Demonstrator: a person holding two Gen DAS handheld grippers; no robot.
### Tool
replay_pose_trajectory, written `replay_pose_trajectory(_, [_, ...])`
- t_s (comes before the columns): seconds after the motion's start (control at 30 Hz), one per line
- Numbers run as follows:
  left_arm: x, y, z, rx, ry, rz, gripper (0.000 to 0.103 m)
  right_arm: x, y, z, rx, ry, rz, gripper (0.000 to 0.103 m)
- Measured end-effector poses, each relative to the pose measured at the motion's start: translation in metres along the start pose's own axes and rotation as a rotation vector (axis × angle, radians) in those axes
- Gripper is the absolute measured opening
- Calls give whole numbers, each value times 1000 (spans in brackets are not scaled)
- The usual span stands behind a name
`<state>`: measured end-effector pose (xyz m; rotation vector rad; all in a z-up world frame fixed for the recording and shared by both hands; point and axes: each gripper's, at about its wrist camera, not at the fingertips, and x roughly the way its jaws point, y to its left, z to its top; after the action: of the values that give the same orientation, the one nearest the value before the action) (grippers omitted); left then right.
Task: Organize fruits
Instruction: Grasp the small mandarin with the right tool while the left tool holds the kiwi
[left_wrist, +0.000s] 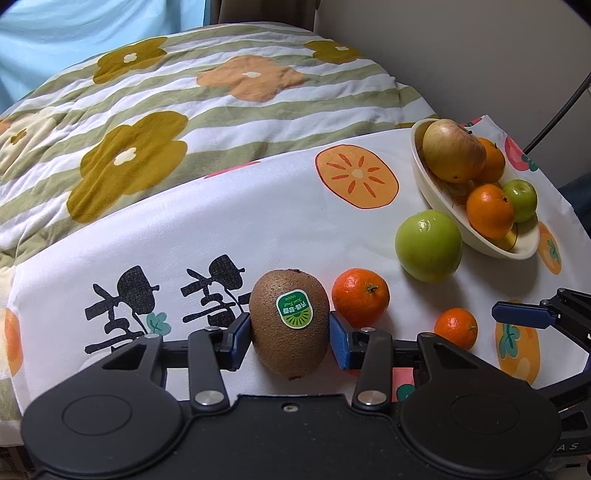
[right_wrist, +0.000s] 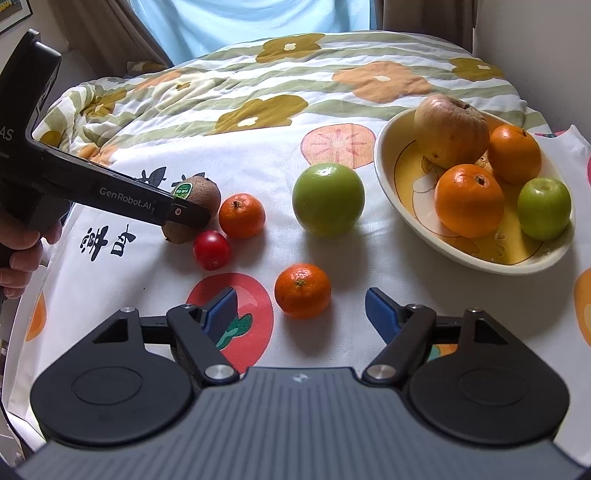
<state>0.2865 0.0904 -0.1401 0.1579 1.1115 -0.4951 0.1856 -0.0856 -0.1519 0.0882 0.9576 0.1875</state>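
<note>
A quilted bedspread with green stripes and mustard and orange flowers is lying behind a white cloth printed with persimmon slices and bold black characters. On the cloth's right side, a cream oval bowl with a yellow cartoon inside is holding a blotchy yellow-red apple, two oranges and a small green fruit. A smooth green apple is sitting on the cloth just left of the bowl. The left gripper, marked "GenRobot.AI", is pinching a fuzzy brown oval kiwi between its blue ribbed pads; the kiwi is low over the cloth, long axis pointing away from the camera, its green sticker reading "GREEN" facing up. Two dimpled mandarins are lying nearby, and a glossy red tomato beside the kiwi. The right gripper is hovering spread wide, holding nothing.
</note>
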Motion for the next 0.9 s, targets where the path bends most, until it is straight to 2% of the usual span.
replay_pose_trajectory(0.3, [-1,0,-3,22,3,25,50,11,4,2,-18,12,-4,72])
replay_pose_trajectory(0.47, [3,-4,-4,37,8,40,51,12,4,2,-20,12,-11,68])
replay_pose_trajectory(0.57, [4,-3,-3,31,8,37,51,12,4,3,-24,15,-10,59])
replay_pose_trajectory(0.6, [4,-3,-3,32,8,38,52,13,3,3,-25,20,-9,52])
replay_pose_trajectory(0.9, [-2,-5,-7,33,1,38,49,13,3,4,-24,13,-12,51])
